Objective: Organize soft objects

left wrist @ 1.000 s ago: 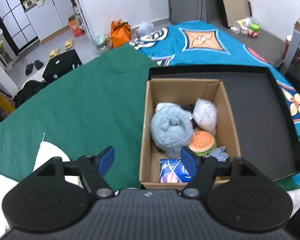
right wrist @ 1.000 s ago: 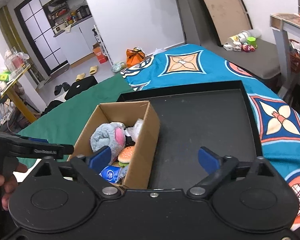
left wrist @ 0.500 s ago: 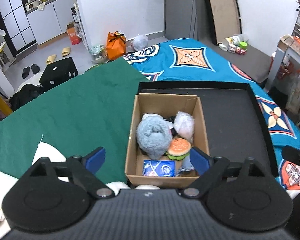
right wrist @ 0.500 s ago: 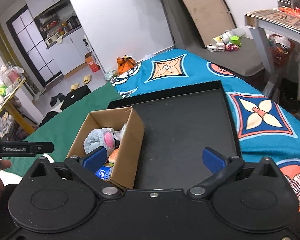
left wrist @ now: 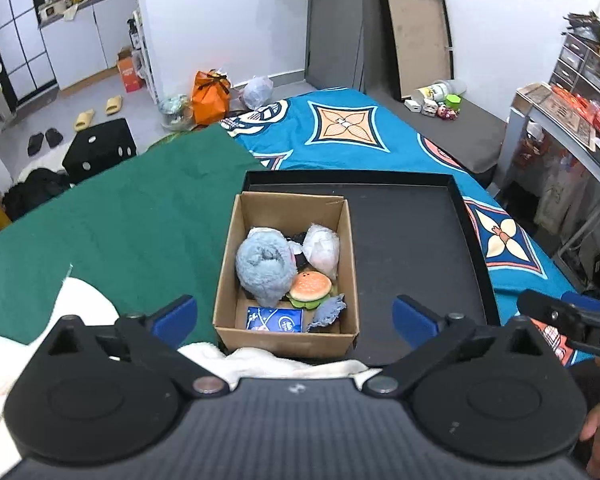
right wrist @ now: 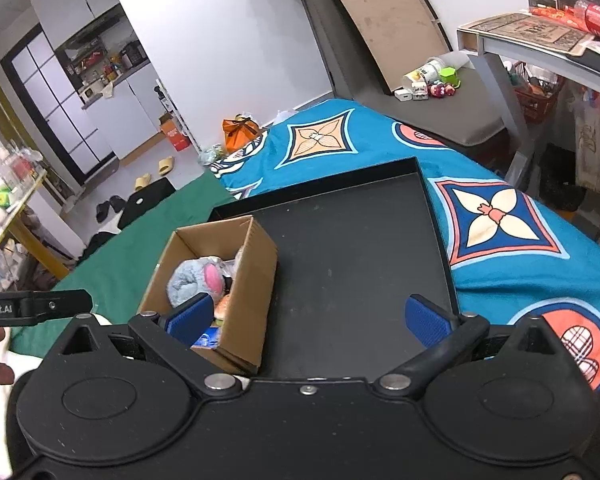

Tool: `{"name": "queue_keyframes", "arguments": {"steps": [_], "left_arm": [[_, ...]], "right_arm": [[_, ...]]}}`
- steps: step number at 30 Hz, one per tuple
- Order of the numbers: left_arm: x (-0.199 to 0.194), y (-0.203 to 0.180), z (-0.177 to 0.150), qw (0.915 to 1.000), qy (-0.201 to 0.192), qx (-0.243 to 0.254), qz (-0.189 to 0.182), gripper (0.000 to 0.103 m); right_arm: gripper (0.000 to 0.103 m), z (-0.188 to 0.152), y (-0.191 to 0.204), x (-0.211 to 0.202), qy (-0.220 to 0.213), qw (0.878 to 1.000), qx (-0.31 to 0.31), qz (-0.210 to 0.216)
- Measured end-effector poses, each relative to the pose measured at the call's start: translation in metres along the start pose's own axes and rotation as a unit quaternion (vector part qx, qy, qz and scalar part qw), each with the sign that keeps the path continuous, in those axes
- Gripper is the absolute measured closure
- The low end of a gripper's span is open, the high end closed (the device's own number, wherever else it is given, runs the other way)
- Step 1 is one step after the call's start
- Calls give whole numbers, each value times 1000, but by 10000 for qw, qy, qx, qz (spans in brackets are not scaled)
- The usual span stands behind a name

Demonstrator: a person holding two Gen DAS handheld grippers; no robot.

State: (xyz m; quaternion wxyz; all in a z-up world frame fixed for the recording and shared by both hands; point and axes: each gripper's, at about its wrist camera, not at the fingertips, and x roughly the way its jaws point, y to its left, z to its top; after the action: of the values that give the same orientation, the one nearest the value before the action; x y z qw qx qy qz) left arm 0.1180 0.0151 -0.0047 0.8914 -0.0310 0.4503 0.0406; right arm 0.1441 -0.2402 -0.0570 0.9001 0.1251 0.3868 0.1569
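- Cardboard box (left wrist: 286,272) sits in left end of black tray (left wrist: 412,248), long axis running away from the cameras.
- Inside it: blue plush (left wrist: 262,266), burger toy (left wrist: 311,286), white wrapped bundle (left wrist: 322,248), blue packet (left wrist: 275,319).
- Left gripper (left wrist: 294,316) spread wide, empty, box dead ahead between the fingers; judged the nearer one.
- Right gripper (right wrist: 308,318) also wide, empty, aimed at bare tray; box lies to its left, behind its left finger.
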Motion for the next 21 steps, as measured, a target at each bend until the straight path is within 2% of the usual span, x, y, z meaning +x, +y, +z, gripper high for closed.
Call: {"name": "queue_keyframes", "arguments": {"steps": [6, 12, 21], "left_arm": [[-19, -7, 1, 9998, -121, 150, -26, 0], [-37, -10, 3, 9989, -273, 347, 123, 0], [-61, -4, 6, 9988, -405, 263, 90, 0]], "right_arm": [[0, 5, -2, -17, 5, 10000, 64, -47], [0, 10, -5, -35, -75, 9999, 56, -81], [0, 18, 0, -55, -57, 10000, -28, 19]]}}
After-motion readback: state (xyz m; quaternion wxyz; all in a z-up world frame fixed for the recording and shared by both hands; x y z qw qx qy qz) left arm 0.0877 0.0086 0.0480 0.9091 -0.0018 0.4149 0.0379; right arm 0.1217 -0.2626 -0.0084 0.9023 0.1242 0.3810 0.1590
